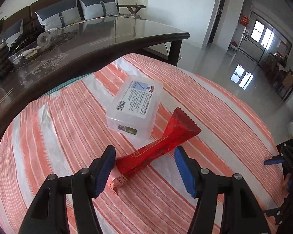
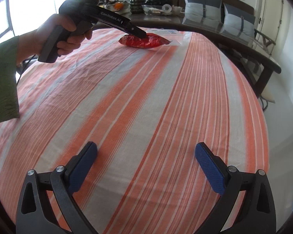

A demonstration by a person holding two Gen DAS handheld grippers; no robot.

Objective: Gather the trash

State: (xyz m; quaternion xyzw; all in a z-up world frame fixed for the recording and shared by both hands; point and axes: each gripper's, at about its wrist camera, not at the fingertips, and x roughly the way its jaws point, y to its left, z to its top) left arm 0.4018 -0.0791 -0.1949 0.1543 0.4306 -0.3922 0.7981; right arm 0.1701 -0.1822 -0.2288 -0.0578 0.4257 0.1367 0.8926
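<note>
A red plastic snack wrapper lies on the orange and white striped tablecloth. My left gripper is open, low over the cloth, with its blue pads on either side of the wrapper's near end. A clear plastic box with a printed label stands just behind the wrapper. In the right wrist view the wrapper lies at the far end of the cloth, partly under the left gripper. My right gripper is open and empty over bare cloth, far from the wrapper.
A dark glass-topped table with a tape roll and clutter stands right behind the cloth-covered table. A sofa with grey cushions is beyond it. Shiny floor lies to the right. The right gripper shows at the right edge of the left wrist view.
</note>
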